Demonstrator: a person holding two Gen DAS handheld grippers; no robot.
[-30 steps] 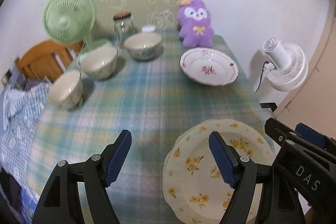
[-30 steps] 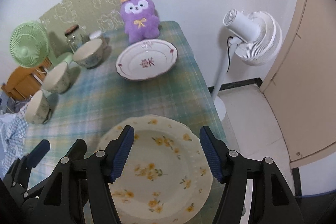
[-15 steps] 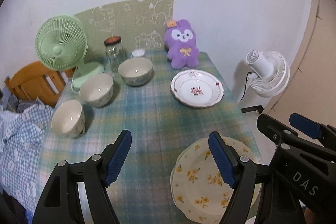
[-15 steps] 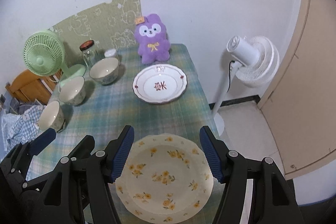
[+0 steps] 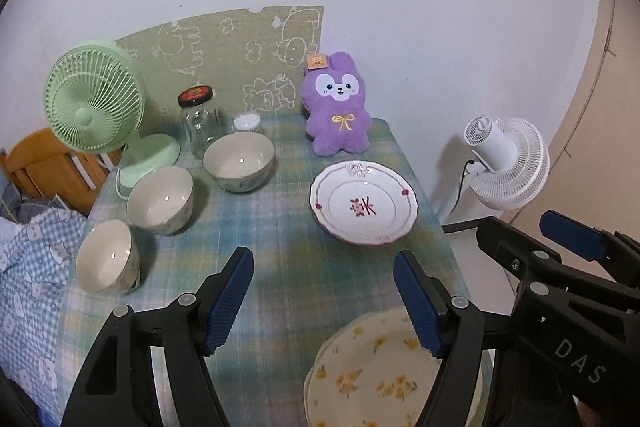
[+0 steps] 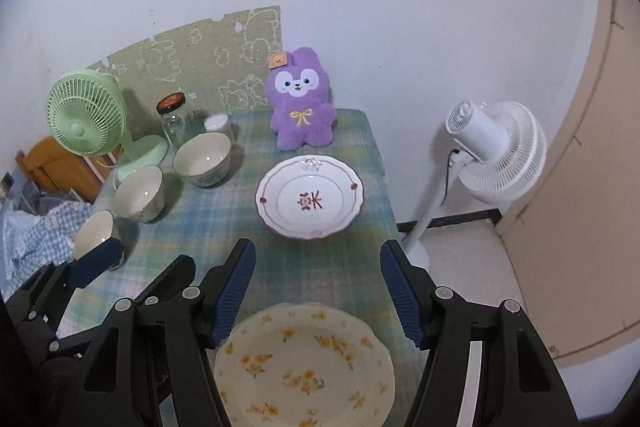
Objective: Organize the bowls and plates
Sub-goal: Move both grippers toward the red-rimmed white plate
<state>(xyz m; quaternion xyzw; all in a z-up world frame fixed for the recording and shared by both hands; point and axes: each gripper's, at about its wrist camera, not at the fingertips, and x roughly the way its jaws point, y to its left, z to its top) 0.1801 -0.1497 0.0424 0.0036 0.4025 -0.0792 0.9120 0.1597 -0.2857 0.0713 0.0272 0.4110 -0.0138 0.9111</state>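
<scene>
A cream plate with yellow flowers (image 5: pixel 372 367) (image 6: pixel 304 367) lies at the near right of the checked tablecloth. Farther back sits a white plate with a red motif (image 5: pixel 364 205) (image 6: pixel 310 197). Three cream bowls stand in a line on the left: far (image 5: pixel 239 163) (image 6: pixel 202 159), middle (image 5: pixel 160 199) (image 6: pixel 138 193) and near (image 5: pixel 106 261) (image 6: pixel 94 233). My left gripper (image 5: pixel 322 267) hangs above the cloth, its jaws closing a little with nothing between them. My right gripper (image 6: pixel 317 255) hovers open and empty above the flowered plate.
At the back of the table stand a green desk fan (image 5: pixel 94 103), a glass jar with a dark lid (image 5: pixel 198 123), a small white container (image 5: pixel 247 123) and a purple plush (image 5: pixel 338 107). A white standing fan (image 6: pixel 496 147) is off the right edge; a wooden chair (image 5: pixel 44 167) and blue checked fabric (image 5: pixel 28 267) are on the left.
Both grippers have risen and drawn back from the table, so more of it shows and the flowered plate sits lower in view. The dishes have not moved.
</scene>
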